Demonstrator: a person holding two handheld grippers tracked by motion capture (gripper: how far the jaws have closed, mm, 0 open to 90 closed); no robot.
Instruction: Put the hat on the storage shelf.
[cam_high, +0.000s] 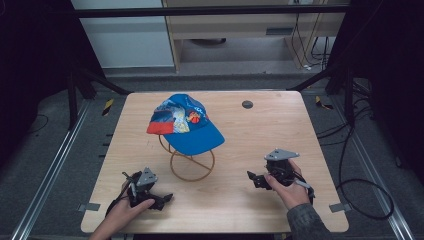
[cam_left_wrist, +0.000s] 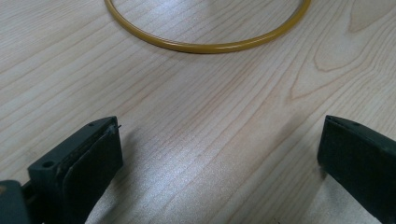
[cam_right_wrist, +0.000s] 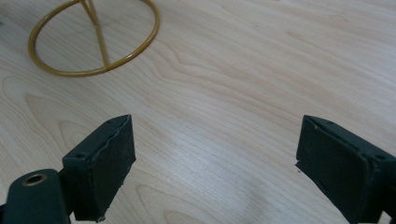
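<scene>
Cap (cam_high: 184, 121) perched up on a gold wire stand (cam_high: 192, 161), mid-surface, brim tipped down toward the near right. Down at the near edge, left gripper (cam_high: 161, 198) low on the wood, jaws wide apart, nothing between them. Same story at the right gripper (cam_high: 256, 178): jaws spread, empty, pointing left toward the stand. Ring base of the stand (cam_left_wrist: 205, 45) just ahead in the left gripper view; in the right gripper view, base ring (cam_right_wrist: 93, 42) up and to the left, a bit farther off. Left gripper the nearer of the two, by the look of it. Cap ahead and above both, between them, long axis running from back-left crown to front-right brim. Bare wood surface (cam_high: 235, 200) all the way in, nothing blocking either approach. Farther back, small dark disc (cam_high: 247, 104) near the far edge, well clear of the cap.
</scene>
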